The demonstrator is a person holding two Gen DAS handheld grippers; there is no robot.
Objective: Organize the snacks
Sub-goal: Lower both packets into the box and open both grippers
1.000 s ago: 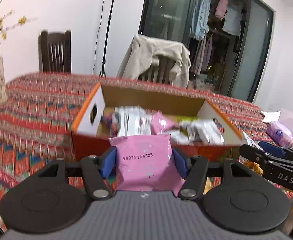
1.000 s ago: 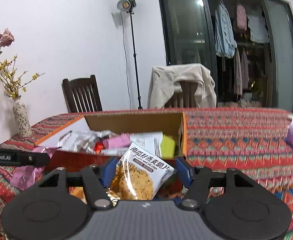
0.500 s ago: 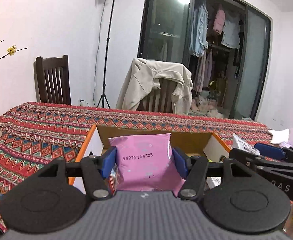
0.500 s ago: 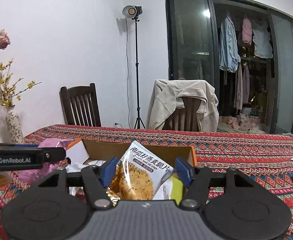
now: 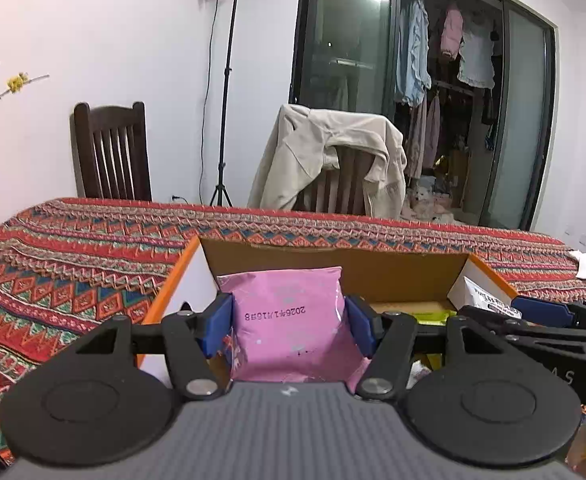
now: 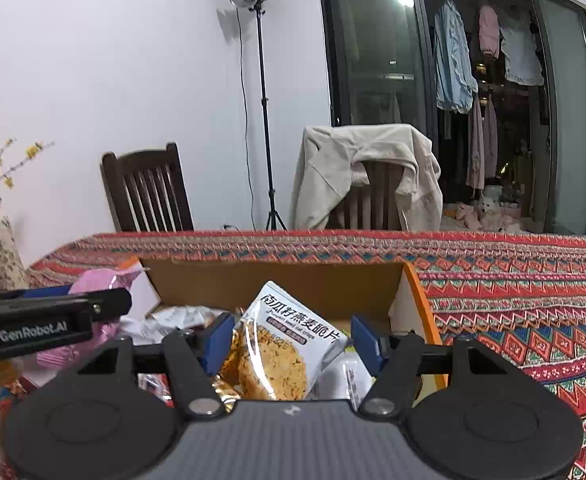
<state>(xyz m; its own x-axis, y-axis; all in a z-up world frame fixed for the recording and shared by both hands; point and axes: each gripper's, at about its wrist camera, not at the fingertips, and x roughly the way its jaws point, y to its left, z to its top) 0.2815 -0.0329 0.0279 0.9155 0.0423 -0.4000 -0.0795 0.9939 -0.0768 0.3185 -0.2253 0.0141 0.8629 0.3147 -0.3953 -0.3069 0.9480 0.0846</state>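
Pink packet (image 5: 289, 320) pinched in my left tongs (image 5: 289, 325), crisps bag (image 6: 283, 354) in right tongs (image 6: 289, 344), both over box (image 6: 421, 304) far-right corner, w/ room to drop in.

Pink snack packet (image 5: 289, 320), upright, printed date code upside down, pinched between left claw (image 5: 289, 326) pads over open cardboard box (image 5: 333, 268). White oat-crisp bag (image 6: 289, 344), tilted, in right claw (image 6: 289, 340) above same box; more wrapped snacks (image 6: 173, 320) inside.

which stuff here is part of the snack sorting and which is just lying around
Job: pink foil snack packet in left tool; white oat-crisp packet in right tool; open orange cardboard box.
Lying about: floral ceramic vase; beige jacket on chair; light stand.
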